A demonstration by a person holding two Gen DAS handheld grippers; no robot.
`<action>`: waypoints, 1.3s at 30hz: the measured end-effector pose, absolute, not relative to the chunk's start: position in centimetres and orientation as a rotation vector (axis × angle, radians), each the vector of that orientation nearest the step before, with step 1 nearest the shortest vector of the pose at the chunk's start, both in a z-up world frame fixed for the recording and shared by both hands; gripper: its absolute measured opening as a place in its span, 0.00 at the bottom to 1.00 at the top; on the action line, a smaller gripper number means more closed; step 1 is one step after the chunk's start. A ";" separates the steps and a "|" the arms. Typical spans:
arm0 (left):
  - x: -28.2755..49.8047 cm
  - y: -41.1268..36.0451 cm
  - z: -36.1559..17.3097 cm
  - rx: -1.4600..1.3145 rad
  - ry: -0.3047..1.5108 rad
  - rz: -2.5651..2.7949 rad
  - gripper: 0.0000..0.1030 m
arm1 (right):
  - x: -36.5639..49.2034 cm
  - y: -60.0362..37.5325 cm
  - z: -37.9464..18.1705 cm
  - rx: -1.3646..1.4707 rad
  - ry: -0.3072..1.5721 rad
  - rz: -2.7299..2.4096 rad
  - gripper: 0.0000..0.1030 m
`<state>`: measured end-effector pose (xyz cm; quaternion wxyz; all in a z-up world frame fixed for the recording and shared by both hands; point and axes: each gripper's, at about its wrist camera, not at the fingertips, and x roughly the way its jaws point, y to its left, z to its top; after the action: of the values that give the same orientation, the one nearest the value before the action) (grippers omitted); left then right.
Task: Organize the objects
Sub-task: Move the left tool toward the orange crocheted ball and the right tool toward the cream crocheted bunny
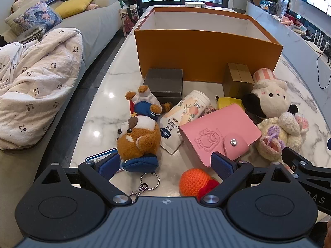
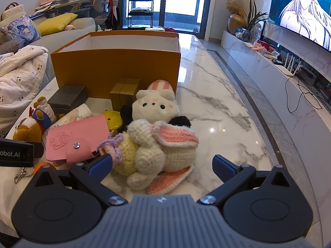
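Now on a white marble table (image 2: 217,103): clutter heaped before an open orange box (image 1: 206,49), empty inside as far as visible. Left gripper (image 1: 165,164) spread wide, grasping nothing, tilted down over the pile; between its jaws, a brown plush keychain dog (image 1: 138,138) against the left pad, an orange crochet ball (image 1: 191,181) near the right pad. Just beyond the jaws, a pink snap wallet (image 1: 219,136) and a lotion tube (image 1: 186,111); farther off, a dark grey box (image 1: 164,83) and a small gold box (image 1: 238,78) against the orange wall. Right gripper (image 2: 162,166) likewise released, empty; between its jaws, a cream crochet bunny (image 2: 157,150), lying nearer the left pad. Behind the bunny, a white plush with striped hat (image 2: 157,103).
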<state>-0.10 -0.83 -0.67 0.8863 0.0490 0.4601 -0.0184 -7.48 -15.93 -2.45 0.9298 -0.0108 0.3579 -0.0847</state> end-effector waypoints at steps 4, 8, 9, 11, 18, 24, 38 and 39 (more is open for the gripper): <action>-0.1 -0.9 -0.7 0.101 0.959 -0.042 1.00 | -7.5 -16.0 -2.5 -0.024 0.734 -0.173 0.99; -0.1 -0.8 -0.7 0.101 0.959 -0.044 1.00 | -7.5 -16.0 -2.5 -0.024 0.734 -0.173 0.99; -0.1 -0.9 -0.7 0.101 0.960 -0.047 1.00 | -7.5 -15.9 -2.4 -0.024 0.734 -0.173 0.99; -0.1 -0.9 -0.7 0.102 0.961 -0.050 1.00 | -7.5 -15.9 -2.4 -0.025 0.734 -0.173 0.99; -0.1 -1.0 -1.0 0.100 0.977 -0.068 1.00 | -7.8 -17.0 -3.2 -0.017 0.735 -0.181 0.99; -0.2 -1.6 -2.0 0.121 1.022 -0.095 1.00 | -7.7 -17.1 -3.2 -0.026 0.745 -0.185 0.99; 0.2 -2.1 -4.7 0.077 1.149 -0.127 0.99 | -7.5 -18.0 -3.2 -0.011 0.764 -0.170 0.99; 0.3 -2.1 -4.8 0.072 1.154 -0.128 0.98 | -7.4 -17.9 -3.2 -0.007 0.764 -0.160 0.99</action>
<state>0.33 -2.07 -4.78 0.8356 0.0340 0.5449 -0.0606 -7.38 -17.93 -3.21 0.9249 -0.0034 0.3722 -0.0780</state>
